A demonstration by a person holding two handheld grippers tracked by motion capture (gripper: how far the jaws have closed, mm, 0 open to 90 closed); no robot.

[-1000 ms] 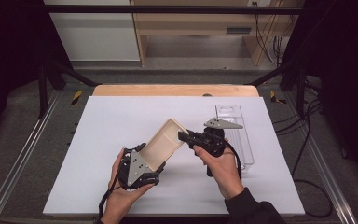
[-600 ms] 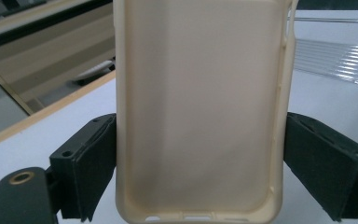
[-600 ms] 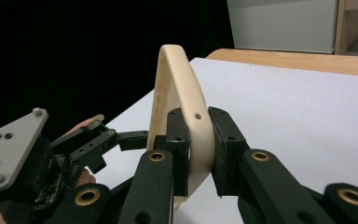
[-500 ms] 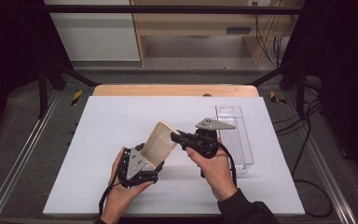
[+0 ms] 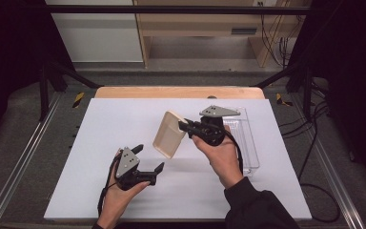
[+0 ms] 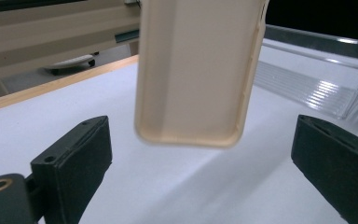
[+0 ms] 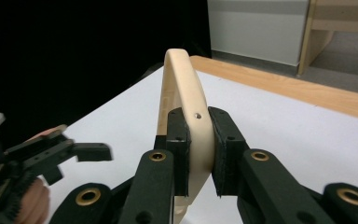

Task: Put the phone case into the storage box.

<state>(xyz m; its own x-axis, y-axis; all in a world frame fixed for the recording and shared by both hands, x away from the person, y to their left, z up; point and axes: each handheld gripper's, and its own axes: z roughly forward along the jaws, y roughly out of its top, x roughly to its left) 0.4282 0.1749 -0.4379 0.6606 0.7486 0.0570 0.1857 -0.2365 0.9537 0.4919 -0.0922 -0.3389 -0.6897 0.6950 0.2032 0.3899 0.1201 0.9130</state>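
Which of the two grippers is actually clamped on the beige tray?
The right gripper: its jaws pinch the rim of the beige tray, lifting it off the table. The left gripper stands open below, touching nothing.

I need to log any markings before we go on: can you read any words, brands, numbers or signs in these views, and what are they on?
None can be read.
Beige tray, held by the right gripper: plain, no print.
Clear plastic tray: no label.
Left gripper: no marking to be seen.
Dark strip on the wooden shelf behind the table: too small to read.
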